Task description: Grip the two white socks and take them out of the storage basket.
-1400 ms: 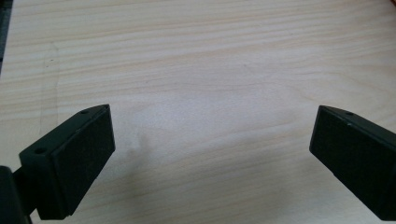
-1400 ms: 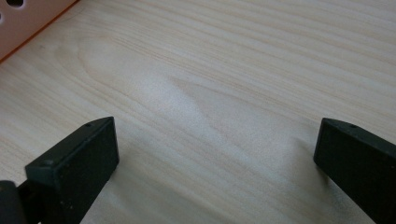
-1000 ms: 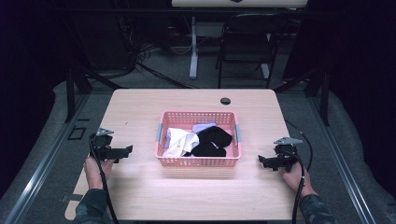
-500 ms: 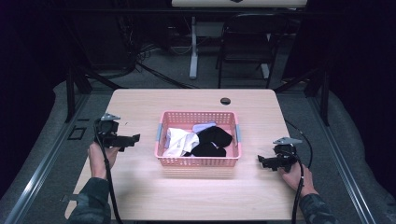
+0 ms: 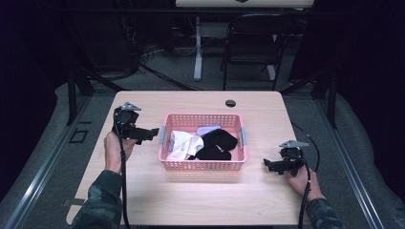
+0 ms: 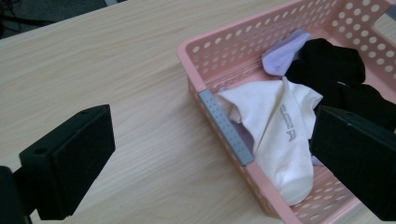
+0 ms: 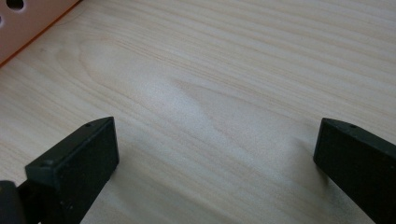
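Observation:
A pink perforated basket point(image 5: 202, 164) sits mid-table, holding a white sock point(image 5: 180, 143), black socks point(image 5: 217, 142) and a lilac sock point(image 5: 208, 129). My left gripper point(image 5: 152, 133) hovers open just left of the basket's left rim, lifted off the table. From its own camera the white sock point(image 6: 275, 135), lilac sock point(image 6: 286, 51), black socks point(image 6: 334, 70) and basket rim point(image 6: 224, 123) lie between its wide-apart jaws. My right gripper point(image 5: 267, 164) rests low on the table right of the basket, open over bare wood, the basket's corner point(image 7: 28, 21) at upper left.
A wooden table point(image 5: 143, 200) carries everything. A black cable hole point(image 5: 230, 103) sits near its far edge. Beyond the table stand a chair point(image 5: 248, 43) and desk legs on a dark floor. Cables trail from both grippers toward the person's sleeves.
My left gripper has risen and moved forward and right, up to the basket's left rim. The right gripper has stayed where it was.

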`<state>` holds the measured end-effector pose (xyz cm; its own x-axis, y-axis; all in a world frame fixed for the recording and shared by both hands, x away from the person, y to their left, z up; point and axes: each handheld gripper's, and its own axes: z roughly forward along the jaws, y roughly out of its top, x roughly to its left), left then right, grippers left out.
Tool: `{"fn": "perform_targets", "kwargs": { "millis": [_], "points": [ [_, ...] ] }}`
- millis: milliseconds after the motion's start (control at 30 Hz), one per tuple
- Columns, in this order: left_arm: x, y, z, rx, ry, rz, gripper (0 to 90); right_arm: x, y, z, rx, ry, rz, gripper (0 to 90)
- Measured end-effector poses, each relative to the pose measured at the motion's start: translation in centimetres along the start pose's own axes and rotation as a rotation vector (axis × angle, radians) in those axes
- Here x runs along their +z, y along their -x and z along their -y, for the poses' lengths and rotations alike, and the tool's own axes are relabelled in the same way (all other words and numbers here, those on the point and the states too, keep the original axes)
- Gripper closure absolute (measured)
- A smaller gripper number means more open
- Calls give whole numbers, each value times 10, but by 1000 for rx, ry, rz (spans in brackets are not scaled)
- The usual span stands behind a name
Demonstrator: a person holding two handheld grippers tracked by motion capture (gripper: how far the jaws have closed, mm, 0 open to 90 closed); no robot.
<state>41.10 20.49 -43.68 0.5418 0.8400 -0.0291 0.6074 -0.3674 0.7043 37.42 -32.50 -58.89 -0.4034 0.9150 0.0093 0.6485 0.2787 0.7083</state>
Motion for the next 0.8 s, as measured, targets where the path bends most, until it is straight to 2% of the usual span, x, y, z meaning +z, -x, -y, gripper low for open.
{"fn": "perform_targets", "kwargs": {
  "millis": [167, 233, 367, 433, 500, 633, 733, 800],
  "points": [
    [6, 6, -8, 7, -10, 15, 1, 0, 0, 0, -1, 1, -2, 0],
    [8, 10, -11, 26, -26, 13, 1, 0, 0, 0, -1, 0, -2, 0],
    [14, 18, -18, 38, -45, 23, 1, 0, 0, 0, 0, 1, -1, 0],
    [16, 23, -22, 38, -45, 44, 1, 0, 0, 0, -1, 1, -2, 0],
    [21, 28, -28, 62, -67, 42, 2, 0, 0, 0, -1, 1, -2, 0],
    [33, 38, -39, 81, -89, 56, 27, 0, 0, 0, -2, 0, -3, 0],
    [43, 44, -42, 81, -97, 78, 70, 0, 0, 0, -1, -1, -3, 0],
    [51, 49, -43, 85, -120, 81, 88, 0, 0, 0, -1, -2, -3, 0]
  ]
}}
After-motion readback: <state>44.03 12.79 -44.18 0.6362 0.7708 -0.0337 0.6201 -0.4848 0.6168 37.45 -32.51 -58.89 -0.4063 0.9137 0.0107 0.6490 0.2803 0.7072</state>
